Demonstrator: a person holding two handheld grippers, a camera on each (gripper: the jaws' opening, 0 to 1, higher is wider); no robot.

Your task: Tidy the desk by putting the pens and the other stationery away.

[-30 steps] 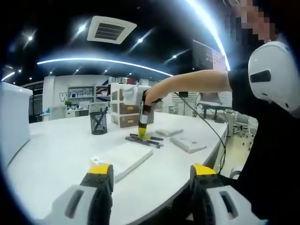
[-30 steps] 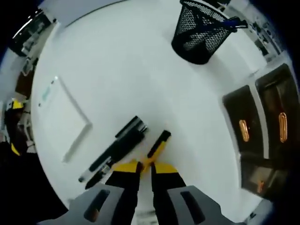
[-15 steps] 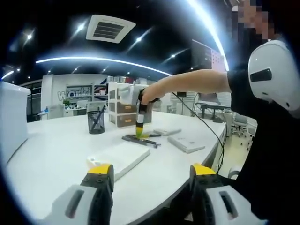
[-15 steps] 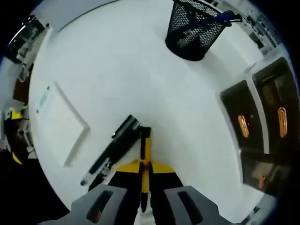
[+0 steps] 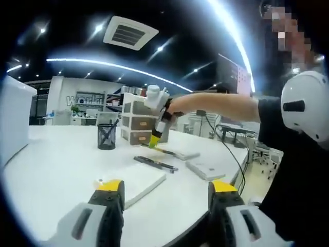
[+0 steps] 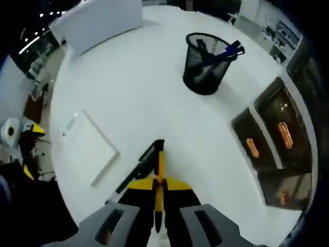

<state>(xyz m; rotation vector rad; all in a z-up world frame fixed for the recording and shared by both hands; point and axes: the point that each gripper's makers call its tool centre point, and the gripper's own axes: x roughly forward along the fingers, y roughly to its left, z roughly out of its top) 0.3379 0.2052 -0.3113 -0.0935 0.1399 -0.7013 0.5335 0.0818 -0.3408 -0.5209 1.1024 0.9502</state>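
Observation:
In the right gripper view my right gripper (image 6: 159,182) is shut on a yellow pen with a black tip (image 6: 160,163), held above the white desk (image 6: 154,108). Below it two black pens (image 6: 134,172) lie side by side. A black mesh pen cup (image 6: 207,66) holding a blue pen stands farther off. From the left gripper view, the right gripper (image 5: 156,137) hangs in a hand above the black pens (image 5: 156,163), to the right of the mesh cup (image 5: 107,137). My left gripper (image 5: 164,190) stands open, holding nothing, near the desk's edge.
A white notebook (image 5: 136,179) lies in front of the left gripper, also seen as the notebook (image 6: 88,146). Two white pads (image 5: 205,169) lie to the right. A small drawer unit (image 5: 136,121) stands behind the cup. A large white box (image 6: 100,20) sits at the far side.
The right gripper closed on the yellow pen on the desk and lifted it, leaving the black pens lying there. The left gripper has stayed open, its view tilting slightly.

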